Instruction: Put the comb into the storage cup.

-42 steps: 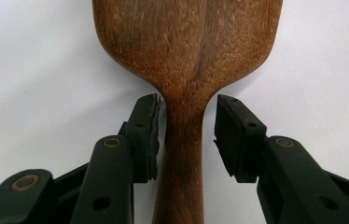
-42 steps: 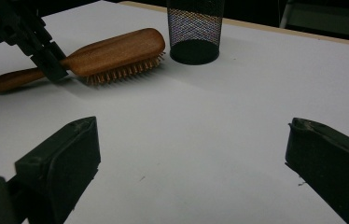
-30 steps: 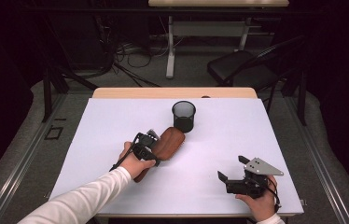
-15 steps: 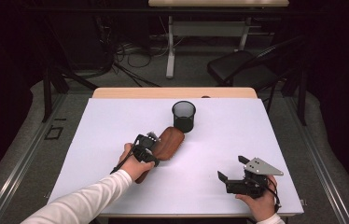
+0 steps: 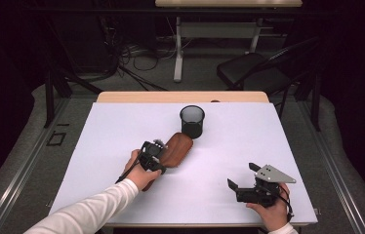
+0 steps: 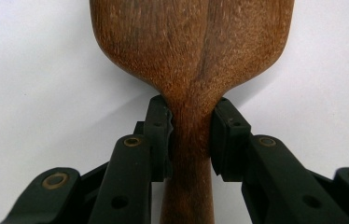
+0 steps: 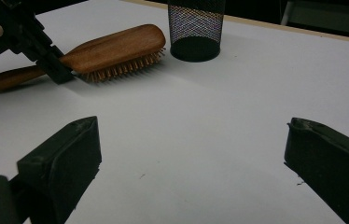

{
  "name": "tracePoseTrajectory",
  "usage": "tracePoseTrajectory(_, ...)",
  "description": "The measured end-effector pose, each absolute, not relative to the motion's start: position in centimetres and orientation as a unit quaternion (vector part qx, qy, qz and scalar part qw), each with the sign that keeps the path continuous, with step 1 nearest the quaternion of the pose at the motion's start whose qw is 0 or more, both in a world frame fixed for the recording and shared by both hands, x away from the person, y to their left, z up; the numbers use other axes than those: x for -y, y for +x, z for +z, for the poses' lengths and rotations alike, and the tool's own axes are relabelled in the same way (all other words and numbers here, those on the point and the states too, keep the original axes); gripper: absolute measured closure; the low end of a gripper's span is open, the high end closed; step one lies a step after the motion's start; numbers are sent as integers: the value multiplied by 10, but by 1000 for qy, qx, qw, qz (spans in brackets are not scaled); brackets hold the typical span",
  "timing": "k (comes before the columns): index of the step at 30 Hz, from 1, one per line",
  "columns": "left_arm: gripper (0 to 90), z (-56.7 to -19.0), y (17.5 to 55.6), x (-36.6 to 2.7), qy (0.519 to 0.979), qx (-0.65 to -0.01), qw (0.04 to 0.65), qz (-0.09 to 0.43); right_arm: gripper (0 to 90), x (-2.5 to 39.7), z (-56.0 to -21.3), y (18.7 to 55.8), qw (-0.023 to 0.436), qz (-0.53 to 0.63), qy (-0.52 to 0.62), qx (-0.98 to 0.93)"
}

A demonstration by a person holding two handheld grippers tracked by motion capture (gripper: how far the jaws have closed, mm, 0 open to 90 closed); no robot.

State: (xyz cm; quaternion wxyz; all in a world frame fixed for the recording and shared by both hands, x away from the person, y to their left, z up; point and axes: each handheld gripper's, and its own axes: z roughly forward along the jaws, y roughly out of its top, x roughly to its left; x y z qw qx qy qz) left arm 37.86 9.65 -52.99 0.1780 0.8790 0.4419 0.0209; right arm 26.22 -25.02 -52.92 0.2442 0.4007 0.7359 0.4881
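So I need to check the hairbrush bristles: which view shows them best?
The right gripper view: the hairbrush lies side-on, bristles down on the table. The high view shows its wooden back; the left gripper view shows the neck with the left claw shut on it.

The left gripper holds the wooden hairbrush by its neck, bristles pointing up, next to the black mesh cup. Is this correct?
Not quite: the bristles point down at the table, as the right gripper view shows. The rest holds: the left gripper is shut on the neck of the wooden hairbrush, beside the black mesh cup.
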Motion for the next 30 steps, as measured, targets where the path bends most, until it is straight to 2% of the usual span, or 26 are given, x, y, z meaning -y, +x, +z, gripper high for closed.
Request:
tracePoseTrajectory(19,724,-532,374,-100,878,-434,198,31,39,250,-529,262,245,488,401,-735)
tracePoseTrajectory(30,727,-531,375,-104,871,-444,211,11,39,250,-529,262,245,489,401,-735)
